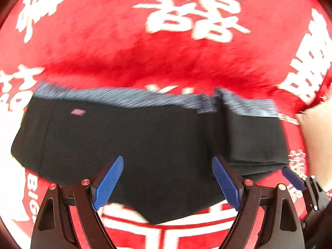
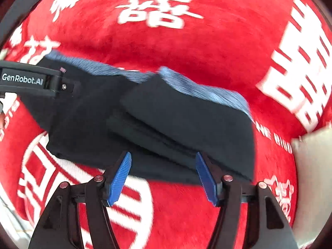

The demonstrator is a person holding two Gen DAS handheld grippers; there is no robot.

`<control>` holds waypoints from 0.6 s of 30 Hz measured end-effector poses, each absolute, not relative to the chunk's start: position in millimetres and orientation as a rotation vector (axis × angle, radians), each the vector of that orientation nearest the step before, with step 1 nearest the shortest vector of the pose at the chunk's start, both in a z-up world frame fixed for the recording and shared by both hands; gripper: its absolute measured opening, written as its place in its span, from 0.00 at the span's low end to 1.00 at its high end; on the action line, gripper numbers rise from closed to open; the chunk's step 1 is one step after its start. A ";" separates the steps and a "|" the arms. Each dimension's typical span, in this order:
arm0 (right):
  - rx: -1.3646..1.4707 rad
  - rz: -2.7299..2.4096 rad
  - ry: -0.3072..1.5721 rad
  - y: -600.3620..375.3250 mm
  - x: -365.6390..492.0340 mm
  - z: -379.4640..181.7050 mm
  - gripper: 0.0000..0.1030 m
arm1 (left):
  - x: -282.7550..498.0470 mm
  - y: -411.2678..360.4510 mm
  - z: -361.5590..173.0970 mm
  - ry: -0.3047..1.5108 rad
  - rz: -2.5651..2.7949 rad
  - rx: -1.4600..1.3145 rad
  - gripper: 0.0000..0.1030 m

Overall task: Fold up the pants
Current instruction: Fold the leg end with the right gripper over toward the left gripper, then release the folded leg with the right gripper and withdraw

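Lying flat on red blanket with white characters: black pants, folded into a wide, short bundle. Blue-grey heathered waistband along upper edge; small pink tag near upper left of garment in left view. Extra folded layers stacked on right part, visible as stepped edges in right view. Motion blur over both frames.

Left gripper at lower centre of left view, blue pads spread wide, hovering over lower middle of pants, gripping nothing. Right gripper at lower centre of right view, pads also spread wide, tips at lower edge of stacked fold, holding nothing; contact with cloth unclear. One blue tip and black frame of right gripper also in lower right of left view, just beside right end of pants. Left gripper body with "GenRobot.AI" label at left edge of right view, over left end of pants.

Long axis left to right in left view; tilted from upper left to lower right in right view. Waistband toward top of frame, crotch point toward bottom.
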State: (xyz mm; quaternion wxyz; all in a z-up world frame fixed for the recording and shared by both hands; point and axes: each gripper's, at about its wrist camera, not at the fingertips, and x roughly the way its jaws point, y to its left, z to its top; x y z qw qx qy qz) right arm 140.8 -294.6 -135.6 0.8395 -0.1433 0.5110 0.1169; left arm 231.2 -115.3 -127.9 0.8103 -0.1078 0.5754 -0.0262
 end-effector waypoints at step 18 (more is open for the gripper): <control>0.043 0.111 1.229 -380.2 152.0 -142.1 0.56 | 283.2 -188.4 -169.0 1.403 -0.402 -0.267 0.06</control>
